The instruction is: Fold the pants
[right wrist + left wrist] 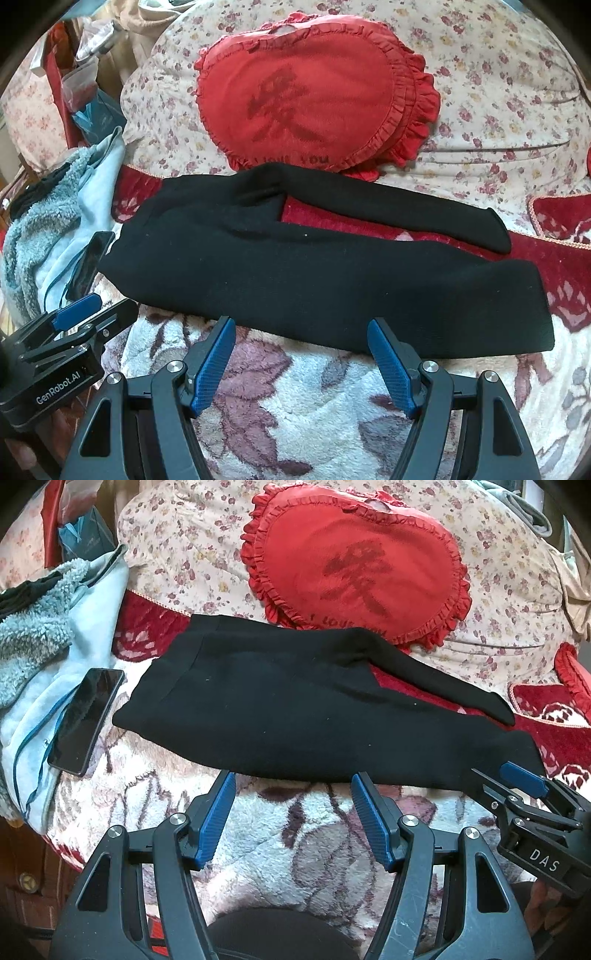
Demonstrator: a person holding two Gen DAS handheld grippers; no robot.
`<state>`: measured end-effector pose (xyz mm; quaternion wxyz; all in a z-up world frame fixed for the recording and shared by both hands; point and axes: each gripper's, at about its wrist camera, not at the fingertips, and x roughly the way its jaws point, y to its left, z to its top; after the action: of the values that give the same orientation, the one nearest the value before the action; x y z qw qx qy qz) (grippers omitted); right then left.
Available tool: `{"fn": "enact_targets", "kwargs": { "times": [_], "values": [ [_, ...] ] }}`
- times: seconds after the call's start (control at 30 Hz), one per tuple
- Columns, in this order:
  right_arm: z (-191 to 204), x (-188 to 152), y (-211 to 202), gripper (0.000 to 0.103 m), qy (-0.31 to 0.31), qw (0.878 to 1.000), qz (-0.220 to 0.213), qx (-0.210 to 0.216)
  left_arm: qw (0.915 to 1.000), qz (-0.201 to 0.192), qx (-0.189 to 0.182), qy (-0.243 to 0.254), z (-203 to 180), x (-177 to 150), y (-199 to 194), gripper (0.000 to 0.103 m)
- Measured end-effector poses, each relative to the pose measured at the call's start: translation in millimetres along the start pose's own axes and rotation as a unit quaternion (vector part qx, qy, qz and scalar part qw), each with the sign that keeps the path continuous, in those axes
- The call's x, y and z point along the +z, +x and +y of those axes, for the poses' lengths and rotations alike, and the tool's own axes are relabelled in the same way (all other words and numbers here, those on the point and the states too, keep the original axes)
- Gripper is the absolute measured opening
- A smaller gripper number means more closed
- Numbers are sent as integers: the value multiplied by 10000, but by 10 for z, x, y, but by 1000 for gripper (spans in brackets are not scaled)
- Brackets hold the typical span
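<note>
Left wrist view: our left hand-held gripper (293, 794) hovers wide open at the near edge of the black pants (295, 716), which lie flat on the bed's floral blanket (266, 834), in front of a red heart cushion (354, 561). A phone (86, 722) lies just left of the pants.

Right wrist view: our right hand-held gripper (301, 341) also gapes wide, empty, near the pants' leg end. To fold neatly, we judge both should pinch the near edge together.

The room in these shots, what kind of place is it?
Most likely a bedroom at home: black pants lie on a plush floral blanket, with a red heart-shaped pillow on a flowered quilt behind, and a phone on a fleece garment.
</note>
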<state>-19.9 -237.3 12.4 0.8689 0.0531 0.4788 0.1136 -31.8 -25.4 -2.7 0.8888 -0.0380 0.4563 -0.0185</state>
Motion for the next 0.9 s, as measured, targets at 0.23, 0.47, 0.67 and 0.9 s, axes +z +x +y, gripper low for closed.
{"fn": "enact_targets", "kwargs": {
  "times": [0.23, 0.47, 0.67, 0.9],
  "values": [
    [-76, -19, 56, 73, 107, 9999, 128, -12, 9999, 98, -49, -131, 106, -10, 54, 65],
    [-416, -75, 57, 73, 510, 9981, 348, -49, 9974, 220, -84, -674, 494, 27, 119, 65],
    [-874, -194, -48, 73, 984, 9939, 479, -166, 9915, 271, -146, -1260, 831, 90, 219, 65],
    [-1329, -319, 29, 73, 1599, 9850, 644, 8, 9733, 387, -425, -2224, 1158, 117, 485, 65]
  ]
}}
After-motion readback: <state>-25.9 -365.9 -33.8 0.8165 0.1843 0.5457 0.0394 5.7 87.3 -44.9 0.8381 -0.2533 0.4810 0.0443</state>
